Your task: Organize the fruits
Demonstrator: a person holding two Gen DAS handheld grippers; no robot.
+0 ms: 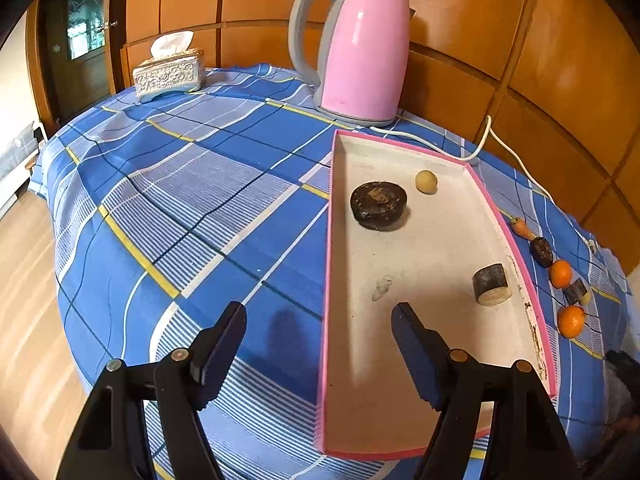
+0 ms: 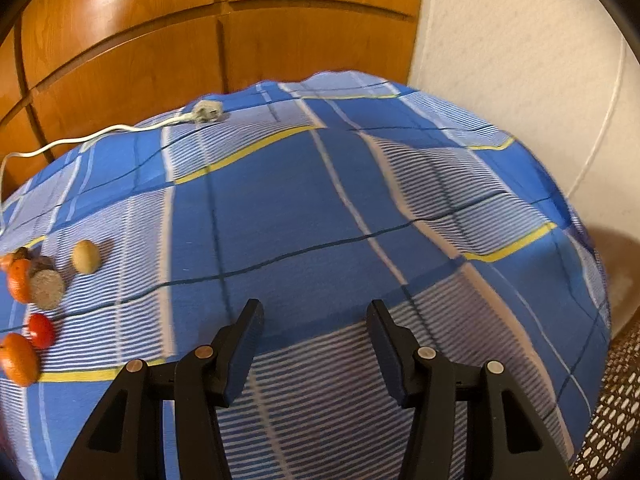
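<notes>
**Fruit Split Between Tray and Cloth**

On a blue plaid cloth (image 1: 192, 208) crossed with yellow and white lines: a pink-rimmed tray (image 1: 329, 280), holding a dark round piece (image 1: 378, 205), a pale ball (image 1: 426, 181) and a cut dark chunk (image 1: 492, 284), all well apart. Just beyond the tray's right rim, lined up on the cloth: a small carrot (image 1: 522, 227), a dark lump (image 1: 542, 252), an orange (image 1: 560, 273), a dark stub (image 1: 577, 292), a second orange (image 1: 571, 321). Behind the tray, a pink kettle (image 1: 360, 52) with white cord (image 1: 486, 140); far left, a silver tissue box (image 1: 169, 75). Backed by orange wood panels (image 1: 460, 20); pale wood floor (image 1: 24, 300) at left.

Left gripper (image 1: 319, 322): jaws wide apart, holding nothing, straddling the tray's left rim.

Right gripper (image 2: 315, 322): jaws apart, holding nothing, over bare cloth. Seen from the right wrist, at far left: two oranges (image 2: 18, 358), a red fruit (image 2: 41, 331), a grey-faced cut piece (image 2: 47, 289), a pale oval fruit (image 2: 85, 256). Plug (image 2: 207, 111) near the far edge; white wall (image 2: 520, 32) at right.
</notes>
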